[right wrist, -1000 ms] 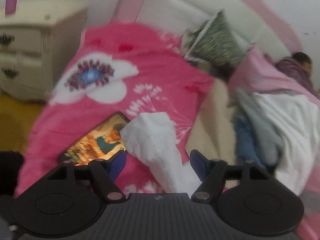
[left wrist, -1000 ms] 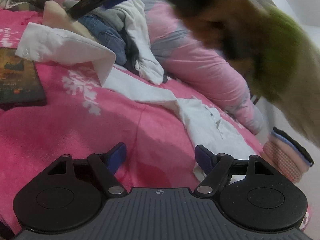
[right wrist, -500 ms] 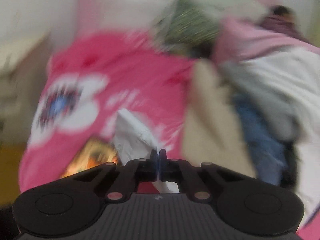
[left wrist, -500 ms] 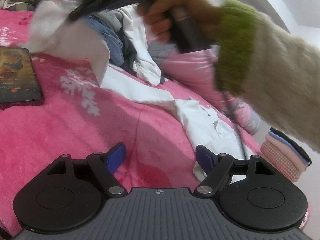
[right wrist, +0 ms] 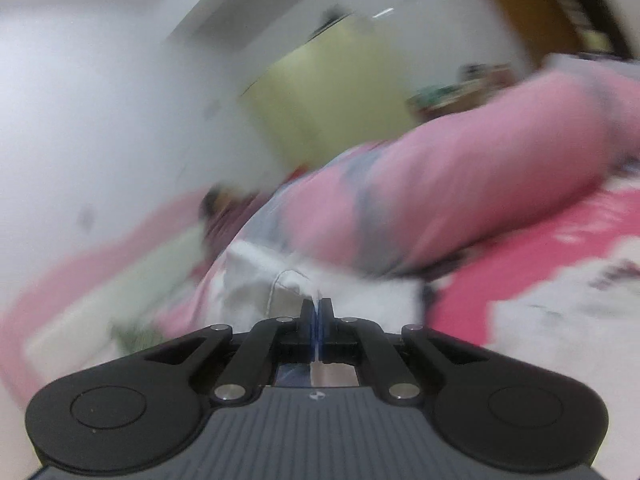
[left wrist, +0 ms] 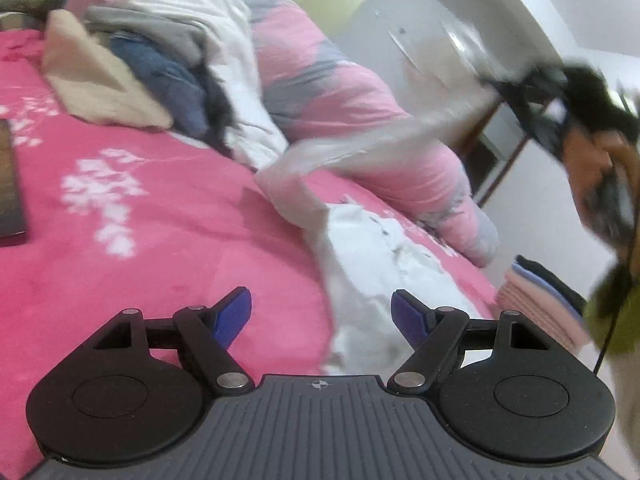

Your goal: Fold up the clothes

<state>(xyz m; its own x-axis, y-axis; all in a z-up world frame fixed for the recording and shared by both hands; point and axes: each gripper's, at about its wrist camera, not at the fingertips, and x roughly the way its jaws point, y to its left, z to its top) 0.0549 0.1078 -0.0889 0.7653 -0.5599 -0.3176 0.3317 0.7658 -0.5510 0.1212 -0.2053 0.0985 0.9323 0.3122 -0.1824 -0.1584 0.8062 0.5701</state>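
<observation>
right gripper jaws pinch white shirt sleeve edge; left gripper jaws wide, empty.

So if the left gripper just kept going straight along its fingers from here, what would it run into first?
Most likely the white shirt crumpled on the pink bedspread. The left gripper stands open and empty, pitched slightly down, and the shirt lies right ahead between its fingertips. Depth is hard to judge through the fisheye.

The white shirt lies crumpled on the pink bedspread, one sleeve pulled taut up off it.
</observation>
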